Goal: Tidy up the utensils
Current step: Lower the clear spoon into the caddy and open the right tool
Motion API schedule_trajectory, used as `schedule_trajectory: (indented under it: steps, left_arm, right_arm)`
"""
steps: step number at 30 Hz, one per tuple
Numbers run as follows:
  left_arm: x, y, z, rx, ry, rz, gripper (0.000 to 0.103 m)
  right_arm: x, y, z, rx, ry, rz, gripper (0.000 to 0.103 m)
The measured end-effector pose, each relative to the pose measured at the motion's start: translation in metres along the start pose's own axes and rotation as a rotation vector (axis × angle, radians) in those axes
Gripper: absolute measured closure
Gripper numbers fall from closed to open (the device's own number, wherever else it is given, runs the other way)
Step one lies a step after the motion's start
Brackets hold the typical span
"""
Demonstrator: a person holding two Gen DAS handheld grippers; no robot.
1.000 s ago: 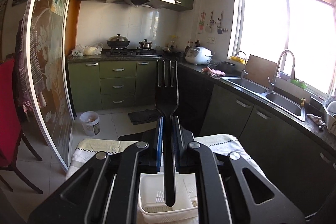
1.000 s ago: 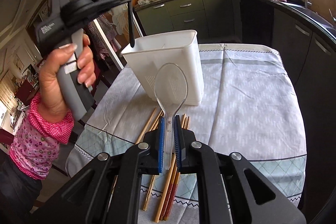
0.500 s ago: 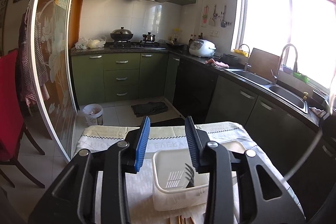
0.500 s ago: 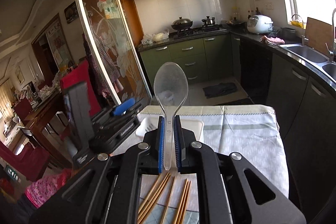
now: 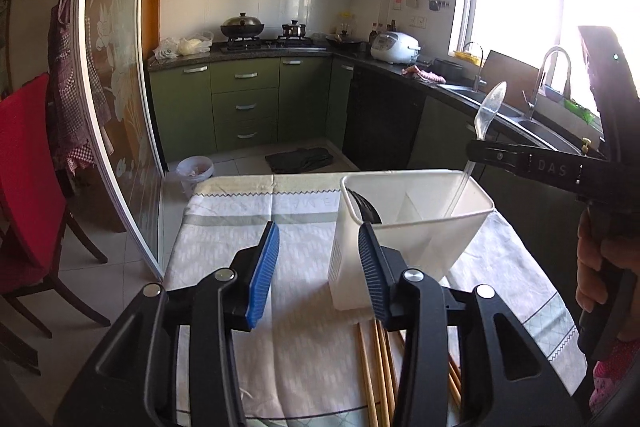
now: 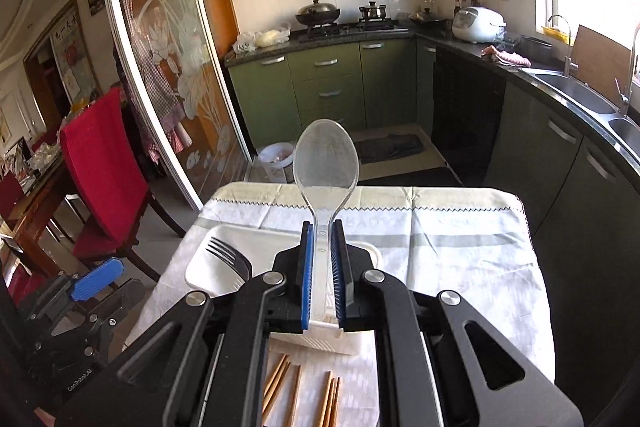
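A white utensil holder point(image 5: 412, 223) stands on the cloth-covered table, with a black fork point(image 5: 362, 207) upright inside it. My left gripper point(image 5: 318, 231) is to the left of the holder; its jaws are opening and nothing is between them. My right gripper point(image 6: 321, 231) is shut on the handle of a clear plastic spoon point(image 6: 326, 159), bowl up, above the holder point(image 6: 208, 267). In the left wrist view the spoon point(image 5: 490, 107) hangs from the right gripper point(image 5: 480, 147), its handle end dipping into the holder's right side. Several wooden chopsticks point(image 5: 376, 367) lie on the cloth in front of the holder.
The table cloth point(image 5: 248, 227) is pale with grey stripes. A red chair point(image 5: 24, 167) stands to the left, beside a glass sliding door. Dark kitchen cabinets and a sink point(image 6: 576, 95) run along the right. A person's hand point(image 5: 600, 267) holds the right gripper's handle.
My left gripper let go of the black fork, which now stands in the holder, then opened and drew back to the left. My right gripper carried the spoon up over the holder.
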State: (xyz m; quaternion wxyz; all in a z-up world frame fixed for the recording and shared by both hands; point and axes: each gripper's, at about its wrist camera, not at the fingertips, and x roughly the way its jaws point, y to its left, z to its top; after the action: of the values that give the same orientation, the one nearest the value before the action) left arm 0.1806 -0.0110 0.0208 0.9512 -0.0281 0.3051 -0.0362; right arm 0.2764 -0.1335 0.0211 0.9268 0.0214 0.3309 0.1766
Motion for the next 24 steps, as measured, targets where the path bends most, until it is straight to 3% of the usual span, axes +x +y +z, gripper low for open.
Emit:
schedule_trajectory:
  steps: [4, 6, 9, 15, 20, 24]
  left_arm:
    - [0.016, -0.003, -0.014, -0.028, 0.133, -0.042, 0.063]
    - [0.023, -0.008, -0.023, -0.017, 0.189, -0.047, 0.063]
    - [0.037, -0.019, -0.039, 0.004, 0.275, -0.048, 0.063]
    - [0.074, -0.025, -0.068, -0.002, 0.468, -0.038, 0.063]
    - [0.104, -0.024, -0.083, 0.001, 0.585, -0.013, 0.064]
    - [0.114, -0.026, -0.087, 0.016, 0.609, 0.019, 0.072]
  right_arm:
    - [0.002, 0.0, -0.011, -0.02, 0.021, 0.005, 0.087]
    - [-0.013, 0.001, -0.015, -0.027, -0.005, 0.016, 0.086]
    - [-0.044, 0.0, -0.027, -0.039, -0.044, 0.039, 0.074]
    - [-0.088, -0.016, -0.061, -0.027, -0.057, 0.071, 0.072]
    - [-0.092, -0.042, -0.097, 0.017, 0.001, 0.076, 0.071]
    - [-0.085, -0.061, -0.116, 0.063, 0.05, 0.084, 0.07]
